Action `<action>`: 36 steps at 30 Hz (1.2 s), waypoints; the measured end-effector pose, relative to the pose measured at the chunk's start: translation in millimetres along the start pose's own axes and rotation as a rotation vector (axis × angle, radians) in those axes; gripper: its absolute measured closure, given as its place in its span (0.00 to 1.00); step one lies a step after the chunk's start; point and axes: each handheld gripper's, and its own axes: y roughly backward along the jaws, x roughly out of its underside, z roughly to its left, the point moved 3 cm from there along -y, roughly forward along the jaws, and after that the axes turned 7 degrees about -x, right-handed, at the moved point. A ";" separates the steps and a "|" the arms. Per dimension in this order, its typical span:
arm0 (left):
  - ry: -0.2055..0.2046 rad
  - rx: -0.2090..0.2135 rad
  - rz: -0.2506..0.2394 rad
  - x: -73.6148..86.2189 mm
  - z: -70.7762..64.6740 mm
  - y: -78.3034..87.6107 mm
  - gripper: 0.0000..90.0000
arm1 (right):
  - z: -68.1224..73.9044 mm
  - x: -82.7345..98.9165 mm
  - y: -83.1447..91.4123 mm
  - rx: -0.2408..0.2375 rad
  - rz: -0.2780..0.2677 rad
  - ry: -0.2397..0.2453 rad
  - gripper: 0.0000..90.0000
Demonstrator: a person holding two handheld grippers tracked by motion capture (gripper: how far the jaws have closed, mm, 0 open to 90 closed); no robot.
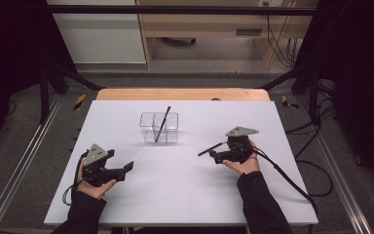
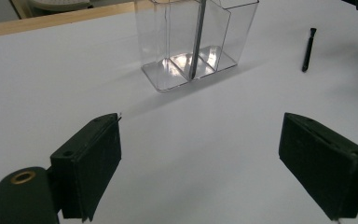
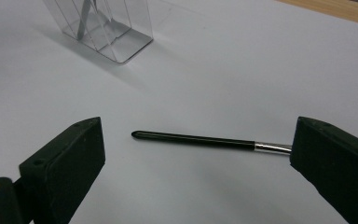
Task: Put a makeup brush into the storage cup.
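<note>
A clear plastic organizer (image 1: 159, 127) with several compartments stands at the table's middle back, and a thin black brush (image 1: 162, 123) leans upright in it. A second black brush (image 1: 212, 148) lies flat on the white table. My right gripper (image 1: 217, 151) is open around it: in the right gripper view the brush (image 3: 196, 138) lies crosswise between the wide jaws of my right gripper (image 3: 196, 168), its metal end passing behind the right-hand jaw. My left gripper (image 1: 126, 168) rests open near the front left, nothing between its jaws. In the left gripper view it (image 2: 200, 163) faces the organizer (image 2: 168, 42).
The white table top (image 1: 185, 190) is bare around both hands. A wooden strip (image 1: 182, 94) runs along its far edge. Black frame bars and cables stand beyond the sides. The loose brush (image 2: 307, 49) lies to the right of the organizer in the left gripper view.
</note>
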 end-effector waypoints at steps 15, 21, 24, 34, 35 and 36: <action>-0.005 0.004 -0.009 -0.6 1.1 2.8 0.14 | 2.7 -6.7 -23.2 -0.013 0.034 0.027 0.05; -0.007 0.004 -0.009 -0.7 0.8 2.7 0.14 | -1.1 -5.4 -30.6 -0.014 0.060 0.038 0.05; -0.008 0.005 -0.009 -0.9 0.7 2.9 0.14 | -4.2 -5.2 -33.1 -0.016 0.071 0.037 0.05; -0.013 0.006 -0.007 -0.6 -0.1 2.4 0.14 | -10.2 -1.6 -41.7 -0.016 0.110 0.042 0.07; -0.012 0.007 -0.006 -0.5 -0.1 2.4 0.14 | -10.8 -0.9 -43.1 -0.016 0.115 0.045 0.07; -0.012 0.007 -0.006 -0.5 -0.1 2.3 0.14 | -11.4 0.5 -45.9 -0.020 0.127 0.048 0.07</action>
